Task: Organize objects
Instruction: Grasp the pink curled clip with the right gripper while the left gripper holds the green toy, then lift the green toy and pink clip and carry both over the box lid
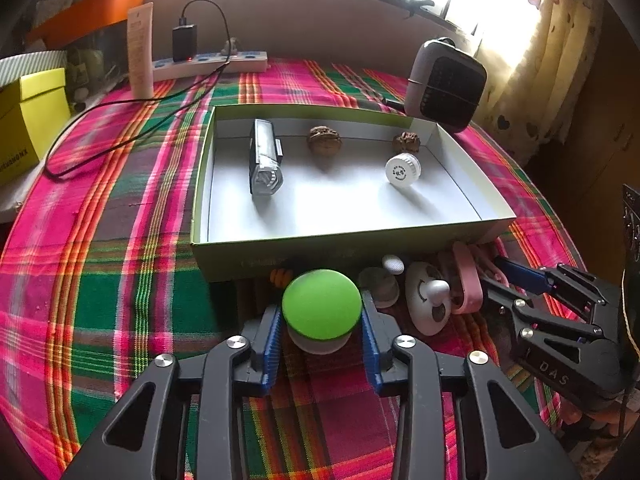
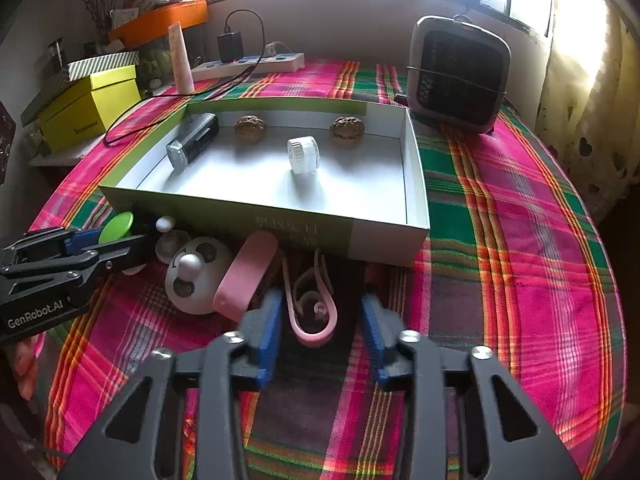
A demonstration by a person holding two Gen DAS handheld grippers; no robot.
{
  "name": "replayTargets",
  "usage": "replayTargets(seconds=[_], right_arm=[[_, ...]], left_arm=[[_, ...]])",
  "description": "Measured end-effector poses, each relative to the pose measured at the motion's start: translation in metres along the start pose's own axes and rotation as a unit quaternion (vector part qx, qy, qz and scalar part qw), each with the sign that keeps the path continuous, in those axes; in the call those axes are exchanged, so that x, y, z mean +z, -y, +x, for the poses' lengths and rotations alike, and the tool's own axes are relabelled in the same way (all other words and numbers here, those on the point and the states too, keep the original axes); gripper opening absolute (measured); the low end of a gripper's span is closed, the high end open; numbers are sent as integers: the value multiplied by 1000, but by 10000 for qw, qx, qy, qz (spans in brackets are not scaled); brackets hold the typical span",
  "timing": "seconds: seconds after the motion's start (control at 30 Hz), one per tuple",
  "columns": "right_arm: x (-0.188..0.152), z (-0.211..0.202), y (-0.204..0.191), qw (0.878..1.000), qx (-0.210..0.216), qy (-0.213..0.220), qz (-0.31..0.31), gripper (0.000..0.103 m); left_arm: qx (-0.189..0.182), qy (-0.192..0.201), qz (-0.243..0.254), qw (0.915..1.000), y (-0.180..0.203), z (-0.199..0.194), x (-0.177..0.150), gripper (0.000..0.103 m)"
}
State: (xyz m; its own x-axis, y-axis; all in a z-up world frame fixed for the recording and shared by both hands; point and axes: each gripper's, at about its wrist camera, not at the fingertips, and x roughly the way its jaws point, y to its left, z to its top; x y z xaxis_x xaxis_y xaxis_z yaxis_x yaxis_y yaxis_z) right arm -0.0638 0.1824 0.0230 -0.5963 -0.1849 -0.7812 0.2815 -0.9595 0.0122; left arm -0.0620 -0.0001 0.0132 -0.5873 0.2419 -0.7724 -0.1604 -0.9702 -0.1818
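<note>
A round knob with a green top and white base sits in front of the box, and my left gripper is shut on its sides with both blue pads. The right wrist view shows the same grip at the far left. My right gripper is open around a pink strap loop on the cloth; the loop lies near the left pad, with a gap to the right one. The green-walled box holds a black and silver lamp, two walnuts and a white cap.
A panda-faced white gadget, a pink case and small white pieces lie between the grippers, against the box front. A small heater stands at the back right. A power strip, a tube and a yellow box stand at the back left.
</note>
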Motion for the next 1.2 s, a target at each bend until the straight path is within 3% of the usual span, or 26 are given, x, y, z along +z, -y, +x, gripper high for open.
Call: replayTargets(seconds=[0.2, 0.4, 0.53, 1.2], right_arm=[[-1, 0, -1, 10000, -16, 7, 2, 25], [-1, -1, -1, 10000, -22, 8, 2, 25], [-2, -2, -1, 10000, -17, 10, 13, 25], [-7, -7, -3, 10000, -37, 49, 59, 25]], left_arm=[[-6, 10, -10, 10000, -1, 0, 0, 30], [10, 25, -25, 10000, -2, -2, -1, 29], [71, 102, 43, 9999, -1, -6, 0, 15], [71, 164, 32, 9998, 0, -13, -5, 15]])
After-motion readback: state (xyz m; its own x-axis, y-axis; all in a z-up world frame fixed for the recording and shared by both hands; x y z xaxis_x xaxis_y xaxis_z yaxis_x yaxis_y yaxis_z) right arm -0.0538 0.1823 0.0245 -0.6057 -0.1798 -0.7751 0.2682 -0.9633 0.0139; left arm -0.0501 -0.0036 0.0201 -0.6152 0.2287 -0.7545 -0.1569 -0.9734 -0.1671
